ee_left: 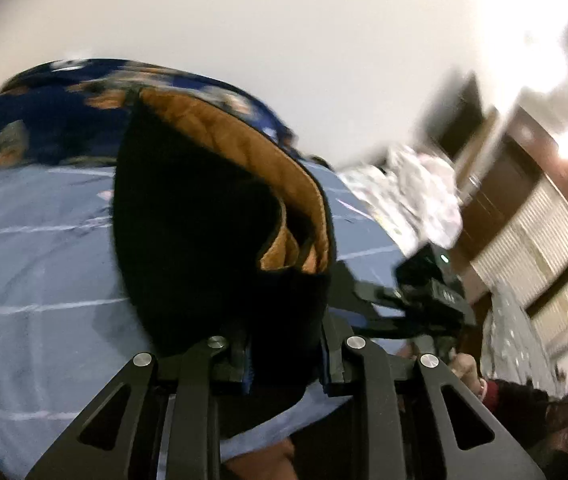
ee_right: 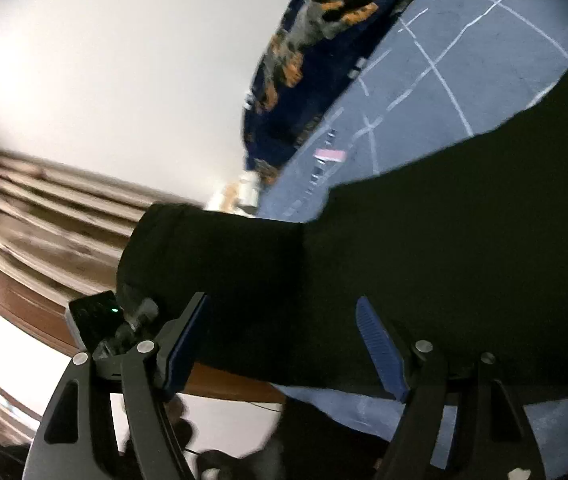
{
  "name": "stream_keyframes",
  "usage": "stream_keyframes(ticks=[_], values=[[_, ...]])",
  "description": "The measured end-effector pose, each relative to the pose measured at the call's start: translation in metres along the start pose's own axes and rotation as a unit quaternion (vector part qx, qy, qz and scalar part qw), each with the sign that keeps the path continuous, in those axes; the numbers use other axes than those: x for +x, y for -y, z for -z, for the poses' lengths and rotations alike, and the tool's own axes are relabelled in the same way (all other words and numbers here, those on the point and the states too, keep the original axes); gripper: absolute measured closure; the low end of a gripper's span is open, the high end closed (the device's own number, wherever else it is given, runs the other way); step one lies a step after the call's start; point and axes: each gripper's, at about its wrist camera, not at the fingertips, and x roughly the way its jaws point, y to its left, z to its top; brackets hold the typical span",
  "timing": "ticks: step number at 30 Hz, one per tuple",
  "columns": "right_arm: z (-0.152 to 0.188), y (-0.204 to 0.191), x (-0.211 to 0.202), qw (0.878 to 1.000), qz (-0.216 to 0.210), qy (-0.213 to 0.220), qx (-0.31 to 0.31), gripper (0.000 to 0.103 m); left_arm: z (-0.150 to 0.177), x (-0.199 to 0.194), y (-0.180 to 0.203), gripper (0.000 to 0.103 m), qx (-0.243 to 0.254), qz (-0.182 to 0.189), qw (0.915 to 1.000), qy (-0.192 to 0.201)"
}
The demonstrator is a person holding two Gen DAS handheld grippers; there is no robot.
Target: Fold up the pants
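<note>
The black pants (ee_left: 188,240) with an orange-brown lining (ee_left: 252,160) lie on a blue sheet with white lines (ee_left: 36,264). My left gripper (ee_left: 284,368) is shut on the pants' waist end and holds it bunched between its fingers. In the right wrist view the pants (ee_right: 423,248) stretch across the frame. My right gripper (ee_right: 284,344) is open, its blue pads (ee_right: 381,348) wide apart around the black cloth without gripping it. The right gripper also shows in the left wrist view (ee_left: 423,296), just to the right of the pants.
A dark blue patterned blanket (ee_left: 56,120) lies at the far edge of the bed, also seen in the right wrist view (ee_right: 315,48). White patterned bedding (ee_left: 411,196) is piled to the right. A white wall, brown wooden furniture (ee_left: 495,184) and curtains (ee_right: 44,216) surround the bed.
</note>
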Motion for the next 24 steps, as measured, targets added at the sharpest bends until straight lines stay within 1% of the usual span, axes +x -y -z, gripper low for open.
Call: stream_keyframes(ticks=[1,3,4,5,6,8,10,11,13,15,16,17,18,20,21,22,23,24], values=[[-0.004,0.003,-0.003,1.0,-0.021,0.006,0.016,0.028,-0.001,0.019,0.014,0.079,0.013,0.011,0.9998,-0.012],[-0.01,0.01,-0.01,0.997,-0.059,0.017,0.044,0.021,0.0,0.044,0.033,0.079,0.03,0.024,0.9988,-0.03],[-0.013,0.015,-0.016,0.995,-0.078,0.026,0.06,0.02,0.004,0.064,0.043,0.079,0.043,0.031,0.9975,-0.047],[-0.016,0.019,-0.021,0.993,-0.086,0.033,0.071,0.016,0.007,0.075,0.048,0.079,0.048,0.034,0.9967,-0.056],[-0.019,0.025,-0.025,0.992,-0.088,0.037,0.081,0.012,0.011,0.088,0.054,0.079,0.057,0.038,0.9954,-0.067],[-0.022,0.037,-0.03,0.99,-0.092,0.036,0.101,0.012,0.021,0.116,0.063,0.079,0.079,0.04,0.9925,-0.084],[-0.022,0.049,-0.03,0.989,-0.085,0.032,0.116,0.012,0.034,0.14,0.07,0.078,0.103,0.028,0.9891,-0.102],[-0.022,0.053,-0.03,0.989,-0.081,0.031,0.121,0.012,0.039,0.15,0.07,0.077,0.106,0.025,0.9874,-0.115],[-0.021,0.063,-0.029,0.987,-0.079,0.028,0.136,0.012,0.05,0.163,0.07,0.075,0.096,0.022,0.9852,-0.141],[-0.021,0.069,-0.027,0.988,-0.063,0.019,0.141,0.012,0.057,0.162,0.074,0.067,0.091,0.026,0.9844,-0.149],[-0.021,0.07,-0.027,0.988,-0.062,0.019,0.142,0.012,0.059,0.159,0.076,0.059,0.093,0.034,0.9838,-0.149],[-0.022,0.071,-0.029,0.988,-0.063,0.02,0.143,0.012,0.059,0.155,0.079,0.049,0.098,0.034,0.9834,-0.149],[-0.023,0.072,-0.029,0.988,-0.057,0.018,0.142,0.012,0.059,0.15,0.082,0.045,0.107,0.029,0.9833,-0.145],[-0.025,0.071,-0.03,0.99,-0.034,0.011,0.133,0.012,0.059,0.133,0.088,0.041,0.126,0.021,0.9848,-0.118],[-0.025,0.071,-0.031,0.991,-0.025,0.01,0.128,0.013,0.056,0.127,0.089,0.039,0.129,0.019,0.9852,-0.111],[-0.025,0.071,-0.031,0.992,-0.012,0.005,0.124,0.015,0.053,0.117,0.087,0.035,0.13,0.011,0.9865,-0.1],[-0.026,0.07,-0.03,0.993,0.004,0.001,0.118,0.02,0.051,0.111,0.083,0.031,0.128,0.006,0.9874,-0.093],[-0.025,0.07,-0.031,0.994,0.017,-0.001,0.112,0.026,0.05,0.103,0.078,0.031,0.121,0.0,0.9892,-0.083]])
